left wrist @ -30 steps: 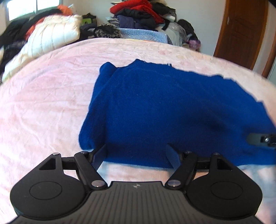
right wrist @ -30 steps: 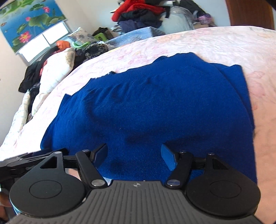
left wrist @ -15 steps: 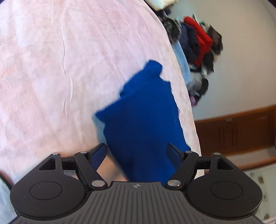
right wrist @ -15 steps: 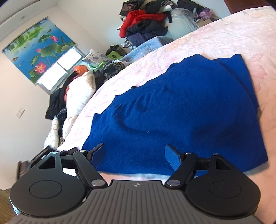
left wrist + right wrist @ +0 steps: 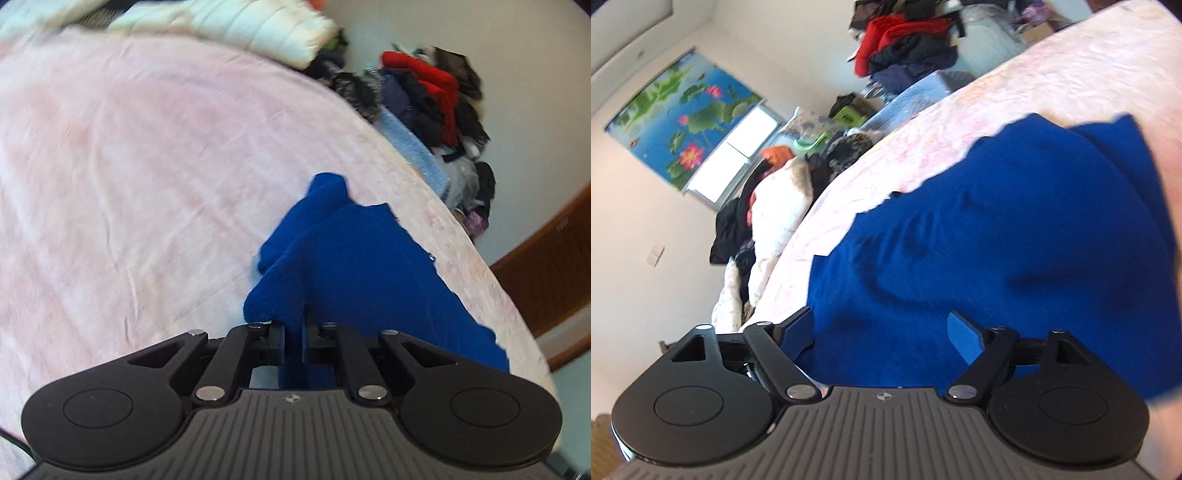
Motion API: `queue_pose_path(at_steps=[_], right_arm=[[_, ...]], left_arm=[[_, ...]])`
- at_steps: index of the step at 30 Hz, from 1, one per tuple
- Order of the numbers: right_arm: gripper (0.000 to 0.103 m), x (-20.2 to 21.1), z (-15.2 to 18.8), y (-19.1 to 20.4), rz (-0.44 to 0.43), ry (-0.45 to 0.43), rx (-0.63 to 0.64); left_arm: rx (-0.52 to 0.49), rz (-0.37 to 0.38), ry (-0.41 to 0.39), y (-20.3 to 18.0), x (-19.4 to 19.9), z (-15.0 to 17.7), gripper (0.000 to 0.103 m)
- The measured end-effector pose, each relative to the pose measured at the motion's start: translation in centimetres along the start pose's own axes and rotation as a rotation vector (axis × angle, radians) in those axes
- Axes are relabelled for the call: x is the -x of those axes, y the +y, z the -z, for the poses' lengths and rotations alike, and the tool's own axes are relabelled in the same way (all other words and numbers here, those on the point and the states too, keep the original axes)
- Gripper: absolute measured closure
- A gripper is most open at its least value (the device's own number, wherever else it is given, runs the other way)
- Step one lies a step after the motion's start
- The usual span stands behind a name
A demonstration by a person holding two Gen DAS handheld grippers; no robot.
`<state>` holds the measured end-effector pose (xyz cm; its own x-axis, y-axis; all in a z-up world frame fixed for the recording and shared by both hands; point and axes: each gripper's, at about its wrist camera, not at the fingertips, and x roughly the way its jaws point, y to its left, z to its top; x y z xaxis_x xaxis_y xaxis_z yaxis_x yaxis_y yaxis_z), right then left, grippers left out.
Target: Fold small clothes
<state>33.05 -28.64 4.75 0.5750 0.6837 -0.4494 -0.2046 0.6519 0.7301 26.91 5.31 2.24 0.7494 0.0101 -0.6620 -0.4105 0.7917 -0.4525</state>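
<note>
A blue knit sweater [image 5: 354,258] lies on a pink bed cover [image 5: 129,184]. My left gripper [image 5: 293,338] is shut on the sweater's near edge, and the cloth bunches up and rises just ahead of the jaws. In the right wrist view the sweater [image 5: 1015,240] spreads wide over the bed. My right gripper [image 5: 882,332] is open with its jaws wide apart, just over the sweater's near edge, with blue cloth between and under the fingers.
A heap of red, black and blue clothes [image 5: 436,96] sits beyond the bed's far side. A white quilted jacket [image 5: 258,26] lies at the bed's far edge. A wooden door [image 5: 554,258] stands at right. A window with a lotus blind [image 5: 690,122] is on the left wall.
My left gripper has closed on the sweater's edge and the cloth has lifted and bunched. My right gripper has stayed open and tilted, sitting closer over the sweater.
</note>
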Motion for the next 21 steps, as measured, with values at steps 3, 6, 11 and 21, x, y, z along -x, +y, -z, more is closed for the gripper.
queue_pose_path(at_steps=[3,6,11,21], right_arm=[[0.017,-3.2,-3.1,1.2,-0.036,0.117,-0.015],[0.019,-7.2,-6.1,3.6,-0.101,0.299,0.01],[0.018,-12.2,-7.3,9.6,-0.061,0.477,0.22],[0.074,-19.9,-3.6,13.1,0.279,0.619,0.529]], left_arm=[[-0.302,0.022,-0.167,-4.5,2.6,2.5,0.096],[-0.487,0.089,-0.256,-7.3,4.3,5.7,0.096],[-0.583,0.144,-0.247,-8.5,3.8,8.1,0.096],[-0.634,0.173,-0.222,-9.1,2.4,9.1,0.096]])
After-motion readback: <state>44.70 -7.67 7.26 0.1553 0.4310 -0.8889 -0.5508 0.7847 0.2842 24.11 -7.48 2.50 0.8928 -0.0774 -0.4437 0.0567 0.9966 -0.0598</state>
